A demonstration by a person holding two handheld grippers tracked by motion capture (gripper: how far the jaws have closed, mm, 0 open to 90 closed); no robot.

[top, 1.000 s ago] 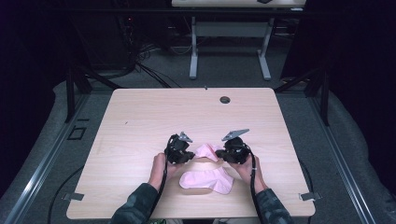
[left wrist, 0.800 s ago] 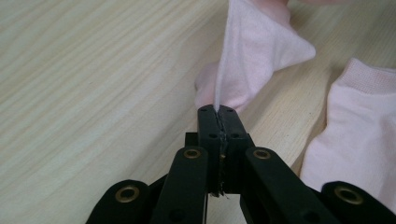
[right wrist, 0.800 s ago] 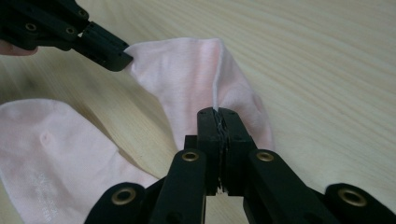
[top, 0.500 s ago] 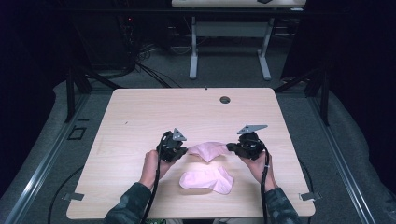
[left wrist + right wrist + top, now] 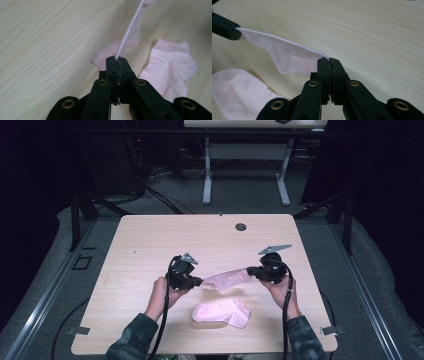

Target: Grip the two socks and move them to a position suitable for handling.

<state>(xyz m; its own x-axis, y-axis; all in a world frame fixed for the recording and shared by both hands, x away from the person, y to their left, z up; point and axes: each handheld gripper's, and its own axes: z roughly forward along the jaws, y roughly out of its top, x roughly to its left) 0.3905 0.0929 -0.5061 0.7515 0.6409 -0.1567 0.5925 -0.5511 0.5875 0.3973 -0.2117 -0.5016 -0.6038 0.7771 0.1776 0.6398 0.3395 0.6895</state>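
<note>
Sock stretched between raised left, right grippers.

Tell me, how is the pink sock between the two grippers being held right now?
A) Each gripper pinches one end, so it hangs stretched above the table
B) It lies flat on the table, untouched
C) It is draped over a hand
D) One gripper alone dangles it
A: the left gripper and right gripper each clamp an end of the stretched sock, while the other sock lies on the table.
</note>
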